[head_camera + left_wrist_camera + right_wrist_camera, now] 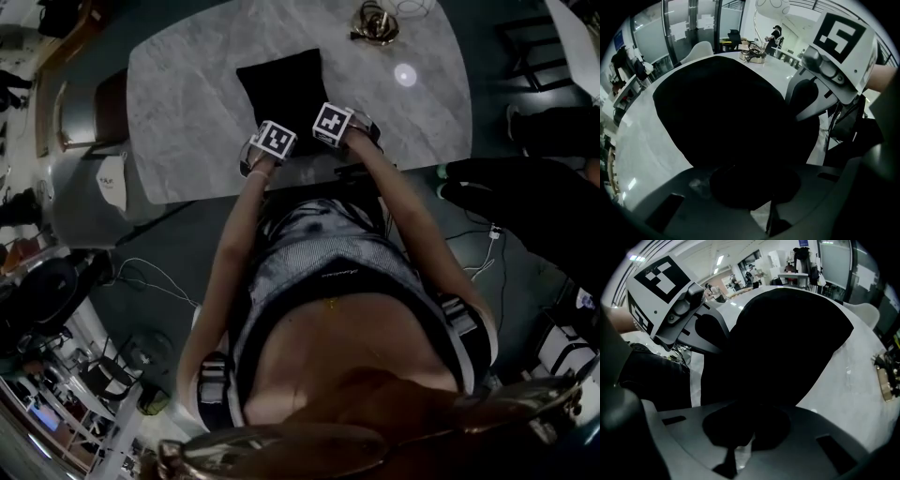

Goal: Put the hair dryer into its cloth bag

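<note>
You stand at a pale marble counter [187,94] and look steeply down over your own chest and forearms. A black cloth bag [286,84] lies flat on the counter, just in front of you and near the middle of its width. It is a dark, roughly square shape with its nearer edge toward you.

Both of your arms reach forward to that nearer edge, side by side and close together. Each one ends in a white marker cube, the left cube [274,139] just beside the right cube [333,122].

In the left gripper view, the left tongs [752,190] are pressed nearly together, pinching a bunched fold of the bag's black fabric. The rest of the bag spreads away as a broad dark mound that fills most of the view. The other gripper's cube shows at the upper right.

In the right gripper view, the right tongs [743,427] are likewise pressed almost together on a gathered bit of the same black cloth. The bag rises beyond them, and pale counter shows on the right.

You cannot make out the hair dryer itself in any view. The bag is dark and shows no detail.

A small tangle of cords [375,23] sits at the far edge of the counter, well apart from the bag. A dark chair [112,108] stands at the counter's left end.
</note>
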Available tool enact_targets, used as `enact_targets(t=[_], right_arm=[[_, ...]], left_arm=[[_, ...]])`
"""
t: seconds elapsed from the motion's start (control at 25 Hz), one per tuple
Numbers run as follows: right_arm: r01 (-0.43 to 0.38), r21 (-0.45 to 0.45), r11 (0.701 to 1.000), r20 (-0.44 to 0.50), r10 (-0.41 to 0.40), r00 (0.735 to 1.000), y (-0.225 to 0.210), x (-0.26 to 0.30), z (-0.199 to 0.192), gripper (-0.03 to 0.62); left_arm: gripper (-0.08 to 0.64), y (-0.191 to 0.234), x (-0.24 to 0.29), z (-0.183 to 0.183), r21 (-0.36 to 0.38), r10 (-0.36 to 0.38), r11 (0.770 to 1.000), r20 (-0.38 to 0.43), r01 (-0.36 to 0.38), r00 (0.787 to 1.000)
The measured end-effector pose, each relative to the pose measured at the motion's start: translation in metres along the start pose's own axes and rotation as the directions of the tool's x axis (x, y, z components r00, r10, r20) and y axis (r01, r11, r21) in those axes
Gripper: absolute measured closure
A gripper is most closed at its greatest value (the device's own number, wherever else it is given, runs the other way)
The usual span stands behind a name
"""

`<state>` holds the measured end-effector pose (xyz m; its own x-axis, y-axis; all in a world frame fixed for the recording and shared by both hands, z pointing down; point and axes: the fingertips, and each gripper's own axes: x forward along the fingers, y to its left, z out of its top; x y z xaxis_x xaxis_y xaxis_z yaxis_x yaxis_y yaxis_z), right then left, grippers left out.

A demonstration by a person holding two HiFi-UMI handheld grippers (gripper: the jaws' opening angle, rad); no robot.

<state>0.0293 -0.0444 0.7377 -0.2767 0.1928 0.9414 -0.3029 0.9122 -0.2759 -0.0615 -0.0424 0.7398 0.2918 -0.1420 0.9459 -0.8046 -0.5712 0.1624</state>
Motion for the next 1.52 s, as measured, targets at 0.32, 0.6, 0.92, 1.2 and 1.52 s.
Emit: enact_targets(t=[0.32,0.6,0.92,1.2,1.52], right_arm=[[0.033,-0.035,0.999,0.064,-0.030,0.998,0.001,-0.004,-0.001,0.523],[0.034,0.046,0.998,0.304,-0.047,0.952,0.001,-0.055,0.026,0.525],[0.129,0.065,0.989,0.503,-0.144,0.852,-0.006,-0.112,0.050,0.523],[0.233,0.036,0.972,0.723,-0.186,0.665,0.008,-0.174,0.075,0.525],[0.282,0.096,0.954,0.876,-0.216,0.430,0.022,-0.240,0.074,0.525]], left_arm=[[0.524,0.007,-0.004,0.006,0.013,0.007,1.000,0.099,-0.008,0.995],[0.541,-0.004,-0.043,0.029,-0.070,-0.047,0.995,0.234,0.065,0.971],[0.551,-0.004,-0.096,0.069,-0.152,0.007,0.985,0.481,0.076,0.877],[0.552,-0.010,-0.151,0.089,-0.165,0.084,0.986,0.645,0.031,0.759],[0.552,-0.019,-0.205,0.095,-0.170,0.165,0.984,0.772,-0.050,0.614]])
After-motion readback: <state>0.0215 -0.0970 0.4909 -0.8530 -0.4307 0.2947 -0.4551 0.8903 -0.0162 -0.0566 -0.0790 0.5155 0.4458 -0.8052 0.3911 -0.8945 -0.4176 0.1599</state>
